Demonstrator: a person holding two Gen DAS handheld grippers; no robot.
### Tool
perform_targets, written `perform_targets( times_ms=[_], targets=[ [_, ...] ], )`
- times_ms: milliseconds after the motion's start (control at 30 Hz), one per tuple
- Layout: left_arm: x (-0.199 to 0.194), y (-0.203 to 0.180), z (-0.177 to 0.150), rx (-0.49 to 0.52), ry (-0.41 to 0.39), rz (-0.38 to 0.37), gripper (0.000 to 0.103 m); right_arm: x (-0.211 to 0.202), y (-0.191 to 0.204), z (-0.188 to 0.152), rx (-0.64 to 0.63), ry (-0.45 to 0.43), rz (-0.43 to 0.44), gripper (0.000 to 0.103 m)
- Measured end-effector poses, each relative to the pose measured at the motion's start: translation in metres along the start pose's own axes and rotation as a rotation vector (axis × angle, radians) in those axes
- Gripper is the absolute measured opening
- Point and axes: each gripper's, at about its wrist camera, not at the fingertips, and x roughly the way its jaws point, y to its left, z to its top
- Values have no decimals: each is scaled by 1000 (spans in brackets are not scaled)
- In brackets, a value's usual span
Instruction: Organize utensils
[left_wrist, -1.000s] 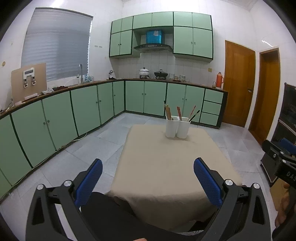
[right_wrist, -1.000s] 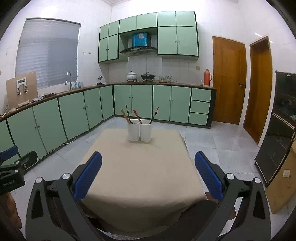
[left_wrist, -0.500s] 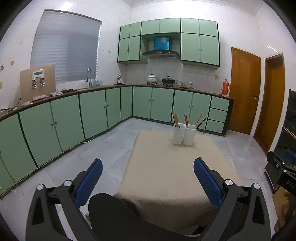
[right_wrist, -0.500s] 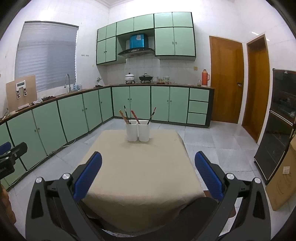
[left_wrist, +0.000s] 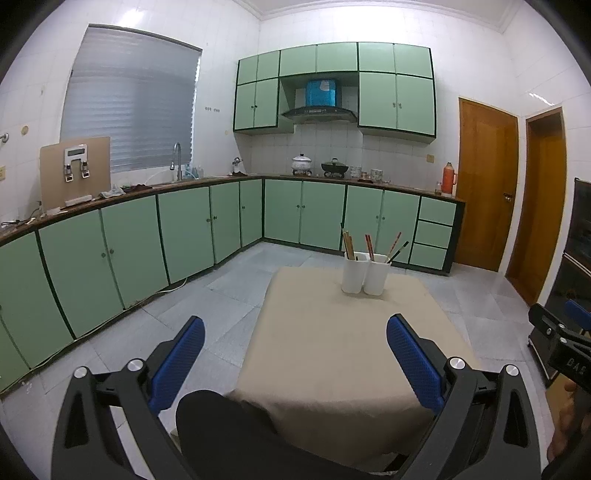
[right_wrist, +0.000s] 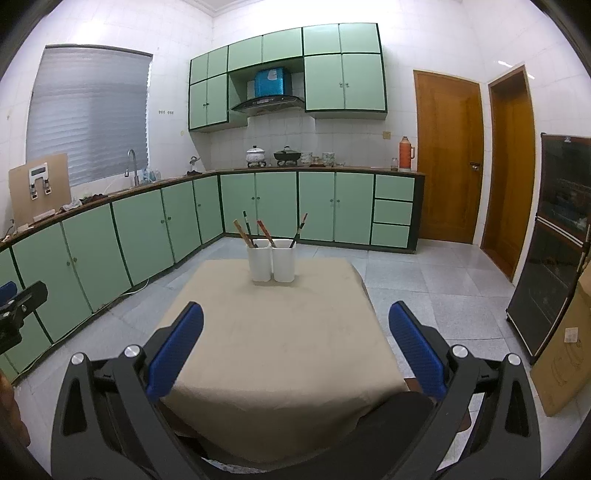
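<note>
Two white holders (right_wrist: 272, 260) touching side by side, far end of cloth-covered table (right_wrist: 280, 332), chopsticks (right_wrist: 242, 232) upright inside. Left claw (left_wrist: 295, 350) wide open, empty; right claw (right_wrist: 295, 343) same. Dark knees (left_wrist: 221, 421) at near table edge. Green cabinets (right_wrist: 147, 229) behind.

Green cabinets (right_wrist: 144, 236) were ranged along two walls under a dark counter (left_wrist: 177, 183), on which a sink tap (left_wrist: 177, 158), two pots (right_wrist: 271, 155) and an orange flask (right_wrist: 405, 153) were seen. Two wooden doors (right_wrist: 448, 158) were set in the right wall, and a cardboard box (right_wrist: 565, 343) was stood on the floor.
</note>
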Motion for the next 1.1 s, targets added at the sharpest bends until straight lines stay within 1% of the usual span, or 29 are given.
perform_targets(
  times_ms=[333,1100],
  targets=[
    [-3,0,1,1,-8,2,97,-2,-2,1,5,-19,0,97],
    [-5,0,4,0,-11,5,97,-4,-1,-1,11,-21,0,97]
  ],
)
